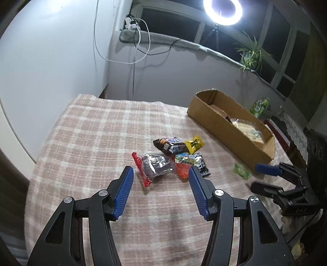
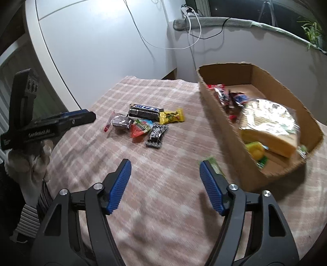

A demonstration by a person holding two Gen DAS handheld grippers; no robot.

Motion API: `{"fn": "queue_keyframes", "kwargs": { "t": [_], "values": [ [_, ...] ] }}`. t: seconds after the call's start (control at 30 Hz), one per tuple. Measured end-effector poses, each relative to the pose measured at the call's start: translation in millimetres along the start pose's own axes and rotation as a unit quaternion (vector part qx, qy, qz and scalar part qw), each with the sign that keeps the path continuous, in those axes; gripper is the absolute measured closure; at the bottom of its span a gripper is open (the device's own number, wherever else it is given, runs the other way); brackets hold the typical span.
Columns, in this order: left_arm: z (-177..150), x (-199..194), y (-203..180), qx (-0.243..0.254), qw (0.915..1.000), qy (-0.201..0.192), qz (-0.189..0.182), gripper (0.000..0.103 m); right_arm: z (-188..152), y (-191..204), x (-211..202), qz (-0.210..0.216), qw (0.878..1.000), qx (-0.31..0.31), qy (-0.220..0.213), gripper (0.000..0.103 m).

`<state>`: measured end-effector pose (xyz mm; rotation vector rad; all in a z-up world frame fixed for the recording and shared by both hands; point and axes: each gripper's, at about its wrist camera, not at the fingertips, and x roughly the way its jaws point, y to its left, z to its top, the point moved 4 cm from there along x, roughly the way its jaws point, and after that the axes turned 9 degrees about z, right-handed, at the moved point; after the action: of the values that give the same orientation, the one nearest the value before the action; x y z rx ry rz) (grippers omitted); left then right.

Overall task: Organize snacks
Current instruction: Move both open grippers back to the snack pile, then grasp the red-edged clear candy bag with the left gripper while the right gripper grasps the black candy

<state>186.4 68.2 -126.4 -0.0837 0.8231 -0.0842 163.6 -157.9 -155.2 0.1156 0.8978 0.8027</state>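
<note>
A small heap of wrapped snacks (image 1: 175,157) lies mid-table on the pink checked cloth: a clear red-ended packet (image 1: 153,166), a dark chocolate bar (image 1: 170,144), a yellow packet (image 1: 194,143), an orange one and a black one. My left gripper (image 1: 161,174) hovers open just in front of the heap, its blue pads either side of the clear packet. My right gripper (image 2: 165,165) is open and empty over bare cloth, nearer than the heap (image 2: 143,124). A green packet (image 2: 213,163) lies by its right finger. The cardboard box (image 2: 222,126) at right holds several snacks.
The cloth-covered table (image 1: 92,133) ends at a white wall behind and left. A windowsill with a plant (image 1: 251,55), cables and a ring light (image 1: 222,10) runs behind the box. A hand holding the left gripper (image 2: 51,124) shows at the left edge.
</note>
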Motion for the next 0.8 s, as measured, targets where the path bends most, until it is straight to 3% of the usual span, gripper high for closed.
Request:
{"fn": "queue_keyframes", "kwargs": {
  "t": [0.33,0.8],
  "values": [
    [0,32,-10,0.064,0.9978,0.015,0.008,0.048,16,8,71,-0.017,0.998,-0.014,0.057,0.045],
    [3,63,-10,0.094,0.9953,0.026,0.004,0.044,31,8,103,-0.048,0.995,-0.042,0.073,0.048]
  ]
}}
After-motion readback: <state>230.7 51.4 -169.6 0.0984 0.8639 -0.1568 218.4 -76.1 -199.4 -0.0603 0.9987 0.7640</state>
